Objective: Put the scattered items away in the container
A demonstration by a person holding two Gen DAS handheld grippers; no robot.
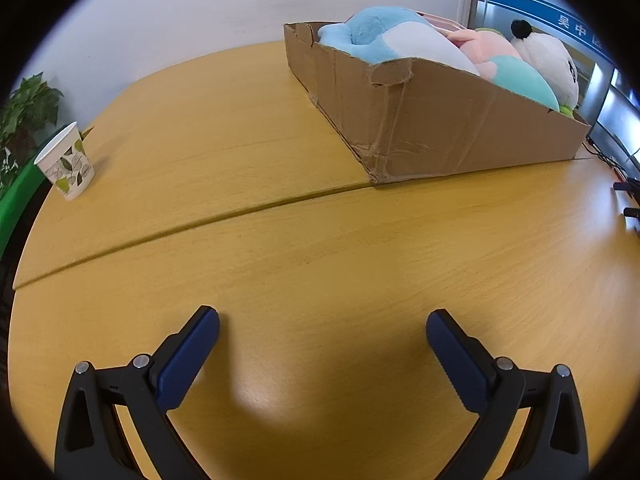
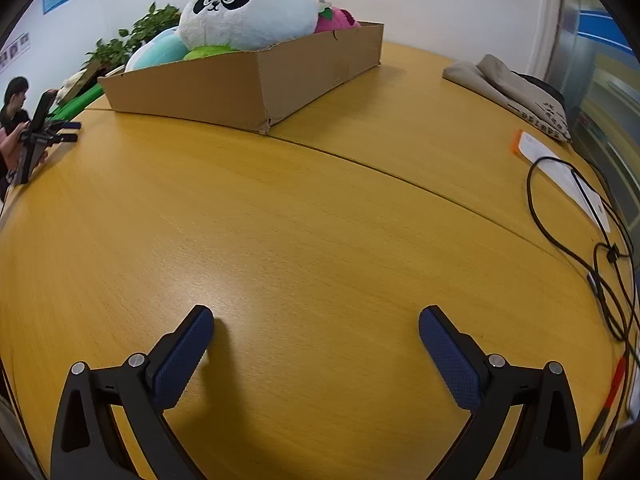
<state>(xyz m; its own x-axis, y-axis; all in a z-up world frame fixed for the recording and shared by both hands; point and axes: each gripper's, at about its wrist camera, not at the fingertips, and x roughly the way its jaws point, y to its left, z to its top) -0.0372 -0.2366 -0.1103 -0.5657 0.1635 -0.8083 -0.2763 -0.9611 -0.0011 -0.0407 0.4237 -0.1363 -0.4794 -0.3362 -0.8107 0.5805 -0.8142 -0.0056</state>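
Observation:
A shallow cardboard box (image 1: 440, 128) stands on the wooden table (image 1: 280, 248) at the far right. It holds a blue and white plush (image 1: 384, 36), a pink and teal plush (image 1: 508, 64) and a panda plush (image 1: 548, 60). My left gripper (image 1: 322, 320) is open and empty, low over the bare table. In the right wrist view the box (image 2: 248, 84) is at the far left with the panda plush (image 2: 248, 8) on top. My right gripper (image 2: 316, 318) is open and empty over the bare table. The left gripper (image 2: 60, 130) also shows there, at the far left.
A paper cup (image 1: 66, 162) with a leaf print stands near the table's left edge, by a potted plant (image 1: 28, 108). In the right wrist view a beige cloth bag (image 2: 516, 92), papers (image 2: 560, 168) and black cables (image 2: 600, 248) lie along the right edge.

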